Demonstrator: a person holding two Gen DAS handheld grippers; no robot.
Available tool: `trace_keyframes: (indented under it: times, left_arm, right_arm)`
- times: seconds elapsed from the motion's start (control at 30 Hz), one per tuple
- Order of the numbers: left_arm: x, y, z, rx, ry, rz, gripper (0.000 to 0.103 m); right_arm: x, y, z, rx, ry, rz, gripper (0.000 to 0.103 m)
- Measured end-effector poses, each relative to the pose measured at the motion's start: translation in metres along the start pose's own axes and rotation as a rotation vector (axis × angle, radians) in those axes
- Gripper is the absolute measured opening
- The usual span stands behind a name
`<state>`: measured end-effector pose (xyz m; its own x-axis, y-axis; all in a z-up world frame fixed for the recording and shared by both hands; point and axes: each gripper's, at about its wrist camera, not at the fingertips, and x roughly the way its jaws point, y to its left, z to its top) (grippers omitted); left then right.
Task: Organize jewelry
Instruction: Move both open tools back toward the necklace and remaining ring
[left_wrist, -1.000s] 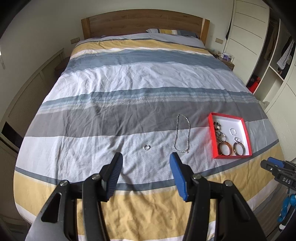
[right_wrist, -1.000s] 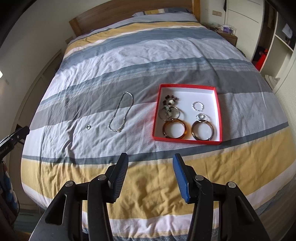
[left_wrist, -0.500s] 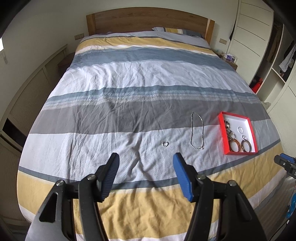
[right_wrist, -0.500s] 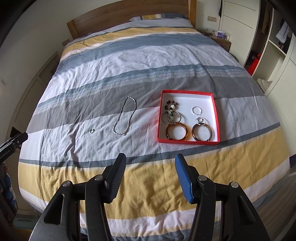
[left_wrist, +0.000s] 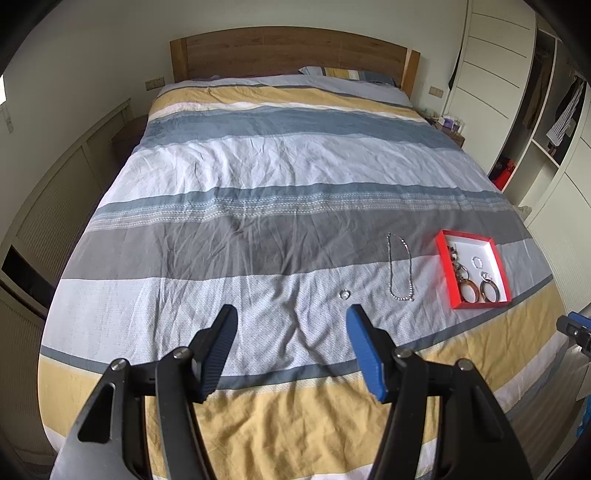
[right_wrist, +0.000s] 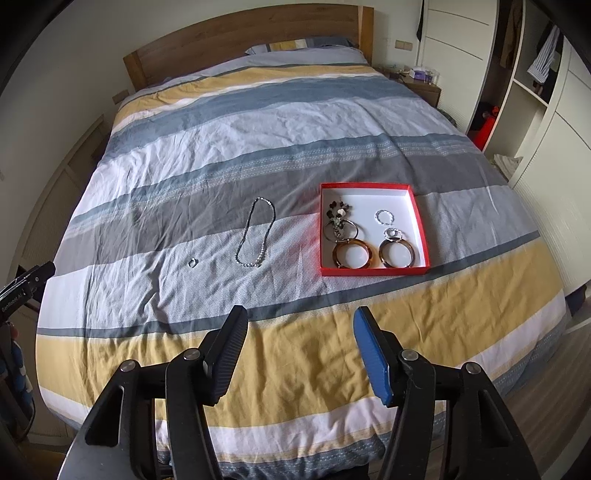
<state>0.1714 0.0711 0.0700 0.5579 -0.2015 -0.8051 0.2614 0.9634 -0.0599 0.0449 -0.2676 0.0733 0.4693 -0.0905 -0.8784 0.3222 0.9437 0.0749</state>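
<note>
A silver bead necklace (right_wrist: 255, 234) lies in a long narrow loop on the striped bed (right_wrist: 258, 110), across the grey and pale bands. A small silver ring (right_wrist: 192, 262) sits on the pale band, left of the necklace and apart from it. To the right, a red-rimmed white tray (right_wrist: 422, 229) holds two brown bangles, thin silver hoops, a small beaded ring and a dark flowered piece. The left claw (left_wrist: 291, 347) and right claw (right_wrist: 300, 349) hang above the bed's near edge; both have just been spreading and grip nothing.
</note>
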Motion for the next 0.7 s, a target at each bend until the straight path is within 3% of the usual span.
trace_keyframes:
  times: [0.47, 0.7]
  left_arm:
    - [0.005, 0.026, -0.009, -0.046, 0.003, 0.017, 0.059]
    - [0.012, 0.023, -0.009, -0.071, 0.015, 0.081, 0.059]
  right_arm:
    - [0.01, 0.033, -0.004, -0.058, 0.026, 0.017, 0.06]
    - [0.033, 0.034, 0.003, -0.1, 0.05, 0.066, 0.062]
